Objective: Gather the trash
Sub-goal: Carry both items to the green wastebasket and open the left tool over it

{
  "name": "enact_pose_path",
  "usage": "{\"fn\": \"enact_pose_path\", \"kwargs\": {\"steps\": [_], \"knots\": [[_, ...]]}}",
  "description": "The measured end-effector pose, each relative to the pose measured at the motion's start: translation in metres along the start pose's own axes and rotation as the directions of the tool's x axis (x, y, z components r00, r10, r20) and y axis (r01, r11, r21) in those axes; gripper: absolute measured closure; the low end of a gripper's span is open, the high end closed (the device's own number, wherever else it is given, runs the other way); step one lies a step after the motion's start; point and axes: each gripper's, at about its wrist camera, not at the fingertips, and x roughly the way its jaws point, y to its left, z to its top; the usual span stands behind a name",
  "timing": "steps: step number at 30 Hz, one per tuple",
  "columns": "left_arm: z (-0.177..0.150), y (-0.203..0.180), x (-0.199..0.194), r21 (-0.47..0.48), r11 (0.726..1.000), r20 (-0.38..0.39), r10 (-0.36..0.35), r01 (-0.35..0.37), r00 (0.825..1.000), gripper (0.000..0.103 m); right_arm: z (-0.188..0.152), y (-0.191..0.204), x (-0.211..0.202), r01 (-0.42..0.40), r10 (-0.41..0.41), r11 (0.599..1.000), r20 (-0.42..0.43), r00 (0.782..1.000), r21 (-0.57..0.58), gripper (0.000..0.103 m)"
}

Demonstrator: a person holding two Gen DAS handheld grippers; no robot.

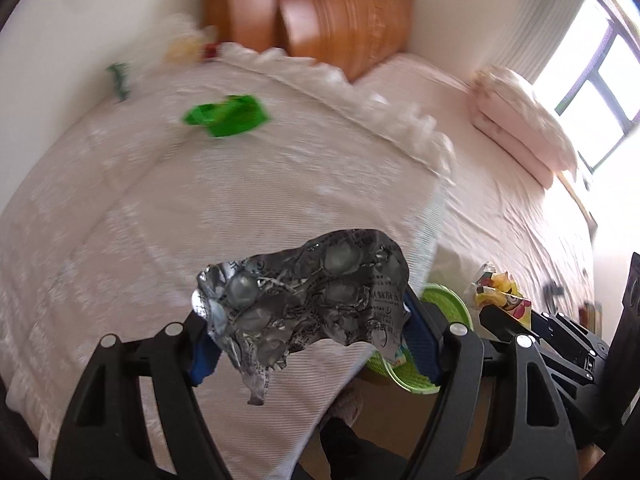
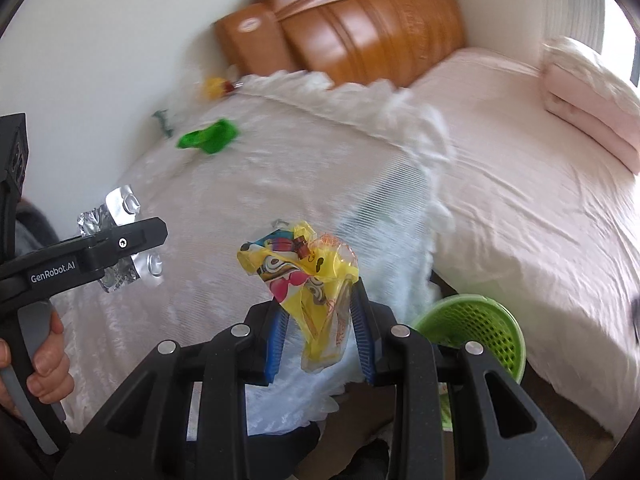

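My left gripper (image 1: 312,344) is shut on a crumpled silver blister pack (image 1: 304,304), which spans the gap between its blue pads. The right wrist view shows that gripper (image 2: 132,240) from the side at the left, with the foil (image 2: 122,204) sticking out. My right gripper (image 2: 320,332) is shut on a yellow cartoon-printed wrapper (image 2: 308,276) that stands up between its pads. A green mesh basket (image 2: 480,328) sits on the floor beside the bed, below and right of both grippers. A bright green wrapper (image 2: 210,136) lies on the white bedspread farther off.
Near the wall at the bed's far side lie a yellow-and-red item (image 2: 216,86) and a green-and-white packet (image 2: 164,122). A brown headboard (image 2: 360,20) backs the bed. A folded pink quilt (image 2: 588,96) rests at the right. A person's hand (image 2: 48,360) grips the left handle.
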Motion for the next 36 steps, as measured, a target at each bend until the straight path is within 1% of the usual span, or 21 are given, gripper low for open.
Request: {"fn": "enact_pose_path", "kwargs": {"steps": [6, 11, 14, 19, 25, 30, 36], "knots": [[0.001, -0.041, 0.011, 0.11, 0.992, -0.036, -0.063, 0.066, 0.997, 0.031, -0.022, -0.041, -0.02, 0.081, -0.082, 0.99, 0.006, 0.997, 0.116, 0.072], [0.0, -0.071, 0.017, 0.188, 0.976, -0.062, -0.099, 0.109, 0.993, 0.031, -0.038, -0.068, -0.03, 0.129, -0.13, 0.975, -0.009, 0.991, 0.182, 0.072], [-0.003, -0.089, 0.02, 0.228, 0.965, -0.082, -0.114, 0.13, 0.99, 0.031, -0.045, -0.079, -0.031, 0.143, -0.142, 0.969, -0.021, 0.99, 0.204, 0.072], [-0.012, -0.121, 0.026, 0.302, 0.939, -0.113, -0.135, 0.163, 0.984, 0.031, -0.058, -0.098, -0.037, 0.16, -0.157, 0.956, -0.032, 0.987, 0.245, 0.072], [-0.022, -0.161, 0.044, 0.365, 0.912, -0.156, -0.141, 0.19, 0.978, 0.031, -0.073, -0.125, -0.058, 0.195, -0.2, 0.936, -0.014, 0.98, 0.294, 0.072], [-0.034, -0.201, 0.066, 0.41, 0.888, -0.194, -0.14, 0.21, 0.971, 0.031, -0.087, -0.154, -0.068, 0.235, -0.238, 0.92, -0.031, 0.971, 0.313, 0.072], [-0.05, -0.233, 0.1, 0.422, 0.881, -0.253, -0.111, 0.213, 0.961, 0.031, -0.099, -0.195, -0.069, 0.257, -0.248, 0.9, -0.074, 0.966, 0.351, 0.071]]}}
